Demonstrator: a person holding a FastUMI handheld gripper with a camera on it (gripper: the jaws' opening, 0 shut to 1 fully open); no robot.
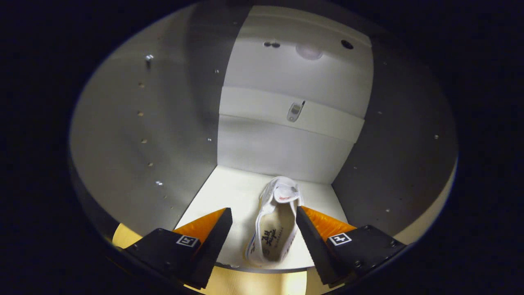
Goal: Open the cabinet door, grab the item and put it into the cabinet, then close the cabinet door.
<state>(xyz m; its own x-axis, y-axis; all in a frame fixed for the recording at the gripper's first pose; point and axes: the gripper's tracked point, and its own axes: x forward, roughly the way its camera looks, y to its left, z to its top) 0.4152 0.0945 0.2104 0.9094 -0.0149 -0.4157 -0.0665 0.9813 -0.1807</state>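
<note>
a: shoe [274, 221] in the cabinet [135, 135], between the spread tongs [264, 216]. heel end dips past the front lip of the cabinet floor, so its outline there is unclear. right finger [315, 237] overlaps the shoe's right side; can't tell if it touches.

b: printing on the insole?

a: too small and warped to read. same for the red patch near the tongue.

b: back wall?

a: small metal fitting [294, 111] on the cross rail, kind unclear. pale round blur [309, 51] near the top, can't name it. two dark holes beside it, depth unknown.

b: side walls?

a: right wall in deep shade, pegs barely show. tongs' bases cut off below.
</note>
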